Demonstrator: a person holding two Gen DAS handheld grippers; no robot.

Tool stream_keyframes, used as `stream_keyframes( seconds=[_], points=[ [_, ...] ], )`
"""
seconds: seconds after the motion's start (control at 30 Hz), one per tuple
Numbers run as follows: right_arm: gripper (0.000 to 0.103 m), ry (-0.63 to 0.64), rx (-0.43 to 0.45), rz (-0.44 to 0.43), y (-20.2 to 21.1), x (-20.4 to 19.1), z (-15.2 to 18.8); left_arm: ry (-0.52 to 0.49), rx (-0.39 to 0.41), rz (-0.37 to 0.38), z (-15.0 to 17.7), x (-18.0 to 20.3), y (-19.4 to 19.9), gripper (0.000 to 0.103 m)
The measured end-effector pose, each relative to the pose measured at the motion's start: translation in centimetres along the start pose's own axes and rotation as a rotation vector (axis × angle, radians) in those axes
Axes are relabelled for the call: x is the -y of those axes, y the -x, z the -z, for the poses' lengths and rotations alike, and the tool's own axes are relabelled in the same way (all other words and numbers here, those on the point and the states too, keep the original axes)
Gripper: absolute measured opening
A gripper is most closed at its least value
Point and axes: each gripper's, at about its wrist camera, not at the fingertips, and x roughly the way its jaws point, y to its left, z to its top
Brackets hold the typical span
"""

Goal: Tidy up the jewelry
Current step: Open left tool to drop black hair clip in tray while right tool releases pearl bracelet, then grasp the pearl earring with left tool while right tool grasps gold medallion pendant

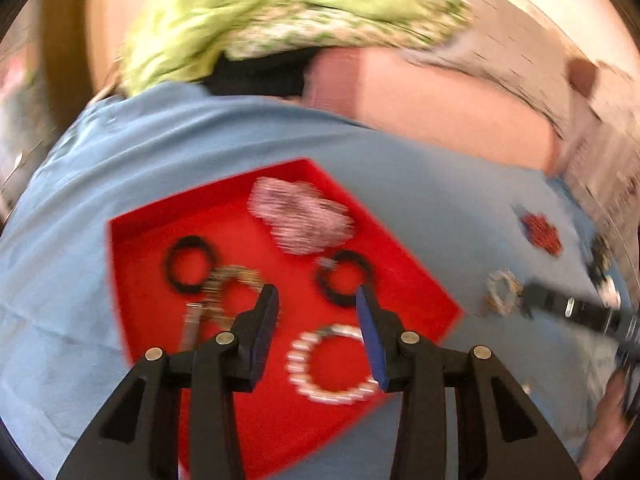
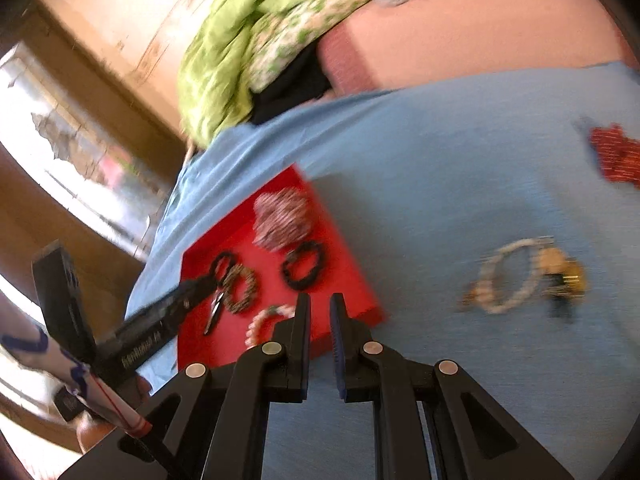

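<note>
A red tray (image 1: 416, 280) (image 2: 348, 280) lies on a blue cloth (image 1: 120, 184). In it are two black bracelets (image 1: 188, 264) (image 1: 344, 278), a bronze bracelet with a key-like piece (image 1: 224, 284), a white bead bracelet (image 1: 332, 364) and a pink-white bead pile (image 1: 300, 216). My left gripper (image 1: 318, 296) is open and empty above the tray. My right gripper (image 2: 320, 304) hovers at the tray's near right edge, jaws narrowly apart and empty. On the cloth to the right lie a pearl bracelet (image 2: 510, 276), a gold piece (image 2: 564, 272) and a red bead cluster (image 2: 616, 156).
A green patterned cloth (image 1: 280, 20) and a black item (image 1: 256, 76) lie on a pink bed surface (image 1: 440, 100) beyond the blue cloth. In the right wrist view the left gripper's body (image 2: 132, 344) and the person's sleeve (image 2: 48, 360) are at left.
</note>
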Motion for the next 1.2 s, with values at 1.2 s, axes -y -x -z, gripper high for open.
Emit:
stream_keyframes(
  seconds=[1.2],
  points=[
    [0.02, -0.179, -0.019, 0.2, 2.2, 13.8, -1.6, -0.332, -0.178, 0.208, 4.3, 14.6, -6.8, 0.011]
  ],
)
